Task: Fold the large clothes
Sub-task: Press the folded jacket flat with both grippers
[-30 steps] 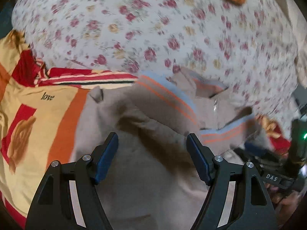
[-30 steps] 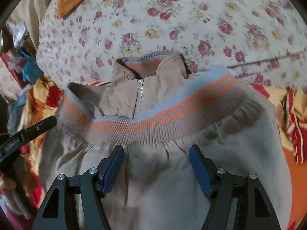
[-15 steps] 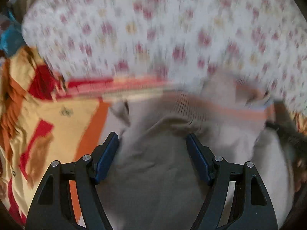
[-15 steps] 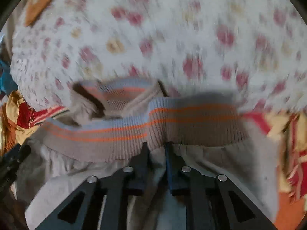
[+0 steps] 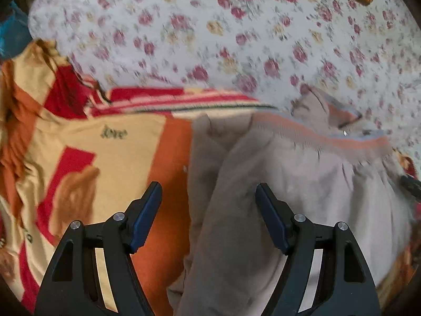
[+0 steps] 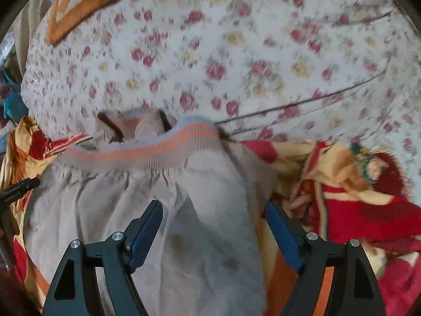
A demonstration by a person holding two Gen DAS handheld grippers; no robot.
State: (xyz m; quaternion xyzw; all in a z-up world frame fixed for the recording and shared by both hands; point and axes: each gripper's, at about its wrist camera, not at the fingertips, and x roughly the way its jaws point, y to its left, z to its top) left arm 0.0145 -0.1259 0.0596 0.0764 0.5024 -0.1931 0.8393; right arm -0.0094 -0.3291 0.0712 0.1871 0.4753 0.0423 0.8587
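Note:
A beige jacket (image 5: 302, 189) with a ribbed hem striped orange and light blue (image 5: 336, 139) lies folded over on a bed; its collar and zip show beyond the hem. My left gripper (image 5: 208, 205) is open and empty above the jacket's left edge. In the right wrist view the same jacket (image 6: 136, 205) lies flat, its ribbed hem (image 6: 147, 155) across the far side. My right gripper (image 6: 214, 226) is open and empty above the jacket's right edge.
A yellow, red and orange blanket (image 5: 110, 152) lies under the jacket and bunches up at the right (image 6: 355, 205). A floral quilt (image 5: 223, 39) fills the far side. An orange patterned cushion (image 6: 89, 2) sits at the back. The other gripper's tip (image 6: 18, 187) shows at the left.
My right gripper was shut on the jacket's hem half a second ago and is now open, drawn back to the right. My left gripper stayed open and shifted left. The hem now lies flat.

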